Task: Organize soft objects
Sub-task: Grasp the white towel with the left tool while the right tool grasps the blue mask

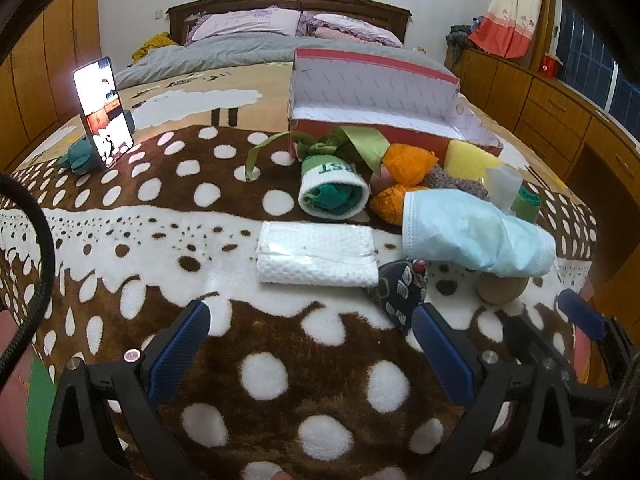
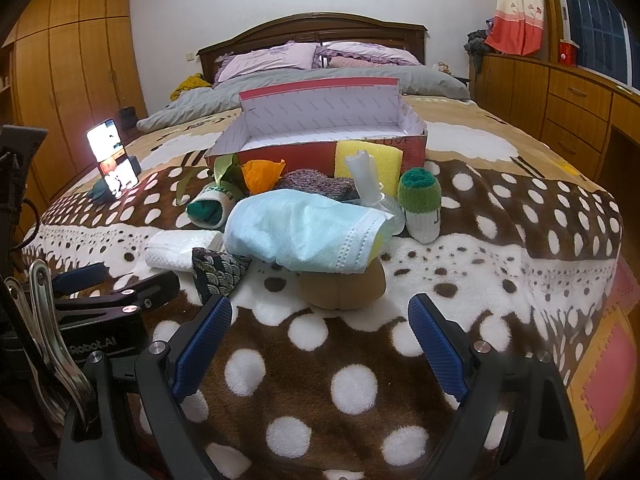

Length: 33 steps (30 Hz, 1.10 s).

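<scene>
Partly hidden: tan rounded object (image 2: 344, 288), covered on top by the light blue face mask (image 2: 304, 236) draped over it; kind not determinable. Yellow item under the mask's right edge, mostly concealed. Lettering on the rolled green-and-white sock (image 1: 334, 192) cut off by its fold; second sock roll (image 2: 420, 204) standing upright at the right of the pile. Grey knitted piece (image 2: 316, 186) and clear plastic bag (image 2: 368, 184) wedged behind the mask, outlines unclear. Dark patterned pouch (image 2: 218, 276) overlapped by the folded white towel (image 1: 316, 258) beside it. Orange fabric (image 1: 408, 164), green ribbon (image 1: 360, 140) and yellow sponge (image 2: 368, 158) crowded against the front wall of the open red shoebox (image 2: 320, 120); box interior showing nothing inside.

Left gripper (image 1: 312, 354): blue fingers spread wide, holding nothing, low over the blanket just short of the towel. Right gripper (image 2: 320, 350): fingers likewise wide apart, holding nothing, just short of the tan object.

Surface: brown plush blanket (image 2: 320, 380) with white spots on a bed. Lit phone (image 1: 103, 110) propped upright at left, against a teal toy (image 1: 78, 160). Wooden headboard, lilac pillows, grey quilt beyond; wooden wardrobes left, drawers right, curtain at the window.
</scene>
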### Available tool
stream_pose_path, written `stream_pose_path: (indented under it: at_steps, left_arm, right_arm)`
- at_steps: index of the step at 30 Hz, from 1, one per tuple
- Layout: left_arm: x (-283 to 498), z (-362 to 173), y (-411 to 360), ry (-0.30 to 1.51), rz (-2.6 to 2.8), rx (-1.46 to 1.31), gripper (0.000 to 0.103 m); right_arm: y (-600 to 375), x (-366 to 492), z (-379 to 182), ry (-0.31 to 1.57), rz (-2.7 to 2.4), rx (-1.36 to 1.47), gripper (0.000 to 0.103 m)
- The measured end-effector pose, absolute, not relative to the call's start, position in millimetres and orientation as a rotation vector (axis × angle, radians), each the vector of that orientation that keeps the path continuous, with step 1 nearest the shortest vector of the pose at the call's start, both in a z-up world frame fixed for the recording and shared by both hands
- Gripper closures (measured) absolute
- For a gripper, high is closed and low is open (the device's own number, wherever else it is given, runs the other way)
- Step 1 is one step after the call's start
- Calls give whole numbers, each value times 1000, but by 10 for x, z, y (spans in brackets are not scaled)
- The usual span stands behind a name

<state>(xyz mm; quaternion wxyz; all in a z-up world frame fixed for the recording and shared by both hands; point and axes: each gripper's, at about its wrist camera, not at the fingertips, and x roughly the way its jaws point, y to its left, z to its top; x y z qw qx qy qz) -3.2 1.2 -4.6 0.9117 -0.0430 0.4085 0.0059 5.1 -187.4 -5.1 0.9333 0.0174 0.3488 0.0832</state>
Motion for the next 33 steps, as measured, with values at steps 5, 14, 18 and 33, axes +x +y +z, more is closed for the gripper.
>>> stream_pose_path:
  at_steps: [5,14,18,33]
  left_arm:
    - [27,-42,77,849,-15,-122,0]
    - [136,-12,315,863,-9,-188,4]
    - [224,-7,340,854,3,-156,8]
    - [557,-239,321,913,-41,-172,25]
  right_arm:
    - [-1834,70,-49,714,193,30,11]
    - [-1925,196,29,726,207,42,11]
    - [-1956,296,72,734,217,19,11]
    - [-1748,703,13,751,257,-80,18]
